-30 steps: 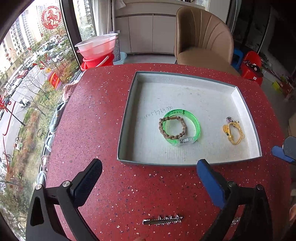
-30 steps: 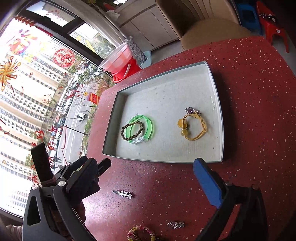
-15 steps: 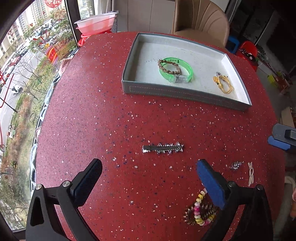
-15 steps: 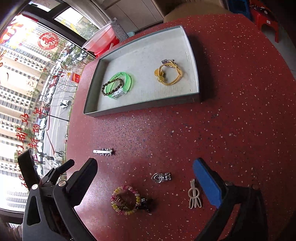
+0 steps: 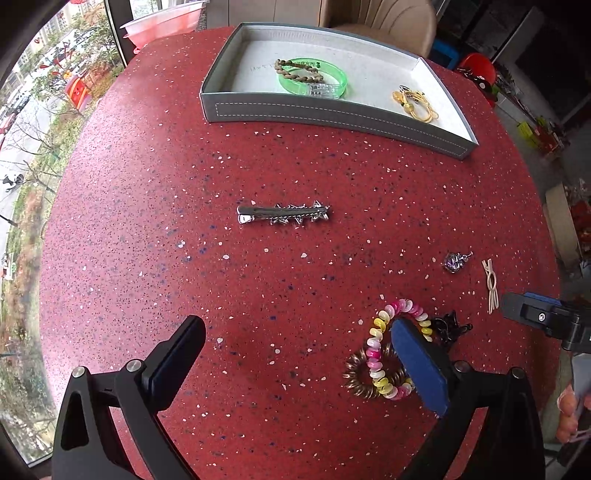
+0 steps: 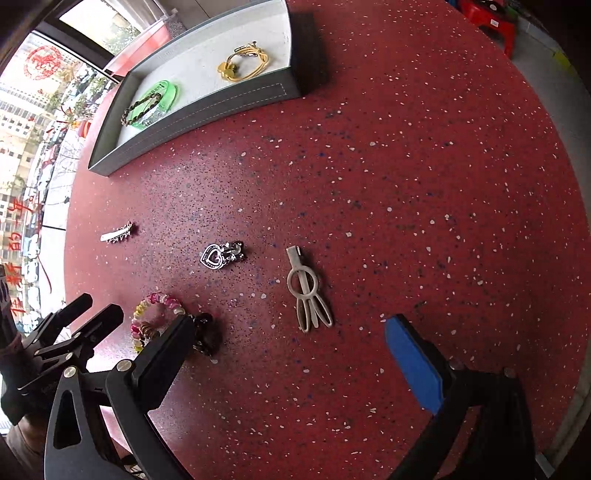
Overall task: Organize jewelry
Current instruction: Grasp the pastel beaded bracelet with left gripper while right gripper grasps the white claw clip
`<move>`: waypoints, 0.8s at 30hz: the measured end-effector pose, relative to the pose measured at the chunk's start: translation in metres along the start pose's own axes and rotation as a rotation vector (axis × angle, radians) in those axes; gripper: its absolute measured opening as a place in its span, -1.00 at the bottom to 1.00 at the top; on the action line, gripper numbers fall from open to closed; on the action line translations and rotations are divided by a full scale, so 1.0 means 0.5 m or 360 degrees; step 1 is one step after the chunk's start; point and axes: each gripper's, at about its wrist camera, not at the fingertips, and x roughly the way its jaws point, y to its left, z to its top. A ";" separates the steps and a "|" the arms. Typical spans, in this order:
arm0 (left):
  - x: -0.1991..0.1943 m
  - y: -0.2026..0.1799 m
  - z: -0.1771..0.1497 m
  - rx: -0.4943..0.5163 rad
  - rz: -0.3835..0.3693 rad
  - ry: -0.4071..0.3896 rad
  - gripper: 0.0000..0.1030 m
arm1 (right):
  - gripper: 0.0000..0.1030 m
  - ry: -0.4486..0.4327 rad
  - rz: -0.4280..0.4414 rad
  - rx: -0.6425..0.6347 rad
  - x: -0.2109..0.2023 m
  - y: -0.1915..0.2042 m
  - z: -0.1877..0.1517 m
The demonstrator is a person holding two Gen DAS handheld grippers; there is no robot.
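Observation:
A grey tray (image 5: pixel 332 112) at the far side of the red table holds a green bangle (image 5: pixel 314 79), a braided brown band (image 5: pixel 295 72) and a yellow cord bracelet (image 5: pixel 415 103); the tray also shows in the right wrist view (image 6: pixel 207 107). Loose on the table lie a silver spiked hair clip (image 5: pixel 282 215), a silver heart charm (image 6: pixel 221 254), a beige clip (image 6: pixel 306 290), a pink-yellow coil tie (image 5: pixel 391 347) with a brown coil tie (image 5: pixel 360 373), and a black piece (image 5: pixel 448 326). My left gripper (image 5: pixel 295 369) is open, empty. My right gripper (image 6: pixel 291 358) is open, empty, near the beige clip.
The round red table's edge (image 5: pixel 51 258) runs along a window on the left. A beige chair (image 5: pixel 376 18) stands behind the tray. Pink and red basins (image 5: pixel 162 26) sit at the far left. The left gripper also shows in the right wrist view (image 6: pixel 70 332).
Both grippers have pulled back from the tray toward the near side of the table. The loose pieces have come into view. Both stay open.

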 end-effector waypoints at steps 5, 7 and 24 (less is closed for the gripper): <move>0.011 -0.022 0.002 0.0061 -0.0014 0.0027 1.00 | 0.99 -0.0012 -0.0051 -0.0024 0.000 -0.002 -0.002; 0.012 -0.027 0.005 0.0076 -0.0021 0.0037 1.00 | 0.96 -0.0020 -0.0067 -0.0036 0.004 0.003 0.001; 0.045 -0.079 0.012 0.0209 0.0031 0.0106 0.84 | 0.71 -0.0042 -0.0242 -0.0226 0.058 0.079 0.048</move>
